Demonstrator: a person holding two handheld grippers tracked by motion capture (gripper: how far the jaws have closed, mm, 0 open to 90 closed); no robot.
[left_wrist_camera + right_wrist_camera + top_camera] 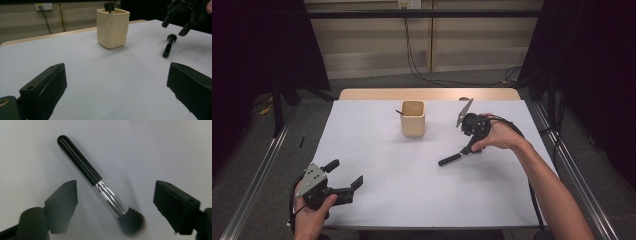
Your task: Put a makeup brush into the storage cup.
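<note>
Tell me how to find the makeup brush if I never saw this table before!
Look at the white table and find the cream cup standing near its far edge. To the right of that cup, the makeup brush lies flat under the right tongs, whose jaws stand apart on either side of it. It has a long black handle, a shiny silver collar and dark fluffy bristles.
</note>
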